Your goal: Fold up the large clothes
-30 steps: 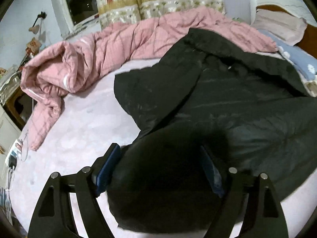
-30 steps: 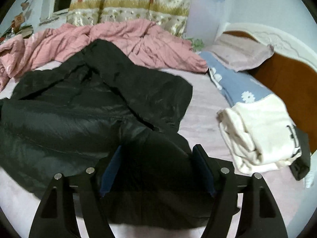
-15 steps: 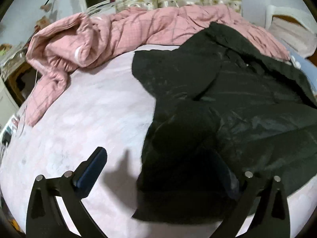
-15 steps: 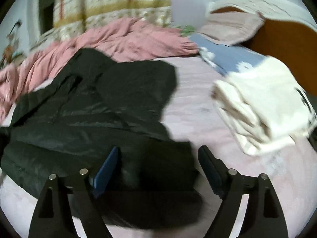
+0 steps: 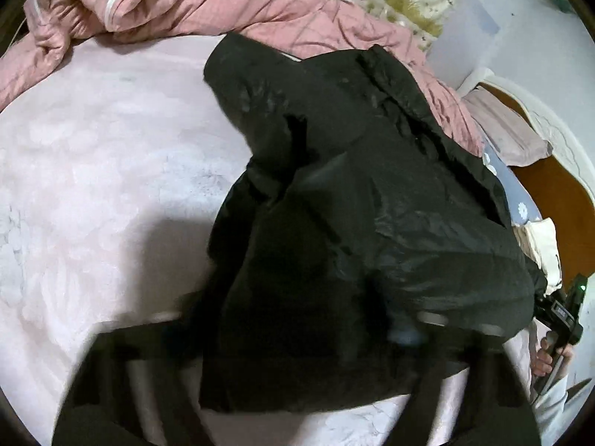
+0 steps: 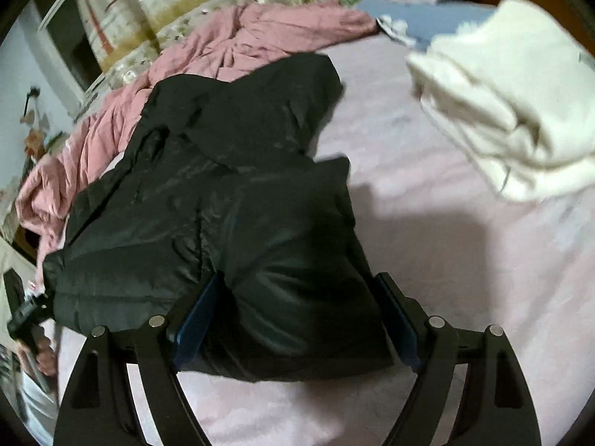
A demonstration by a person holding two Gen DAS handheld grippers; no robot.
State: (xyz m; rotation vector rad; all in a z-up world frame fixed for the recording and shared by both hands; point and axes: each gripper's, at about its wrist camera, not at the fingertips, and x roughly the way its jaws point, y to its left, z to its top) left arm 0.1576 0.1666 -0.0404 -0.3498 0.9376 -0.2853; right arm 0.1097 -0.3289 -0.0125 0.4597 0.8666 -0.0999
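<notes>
Black puffy jacket point(image 6: 238, 223) lies bunched on the bed point(image 6: 446, 260); right claw point(image 6: 293, 327) straddles its hem, spread wide, gripping nothing; left claw point(image 5: 297, 353) too blurred to tell. Slick fabric could slide apart

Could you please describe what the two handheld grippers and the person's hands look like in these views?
The right gripper has matte black arms with slot-shaped cutouts, silver round bolt heads, and flat dark blue pads on its fingers. The left gripper is motion-blurred; only dark black arms show. The person's hand is bare-skinned, with a light sleeve below it.
</notes>
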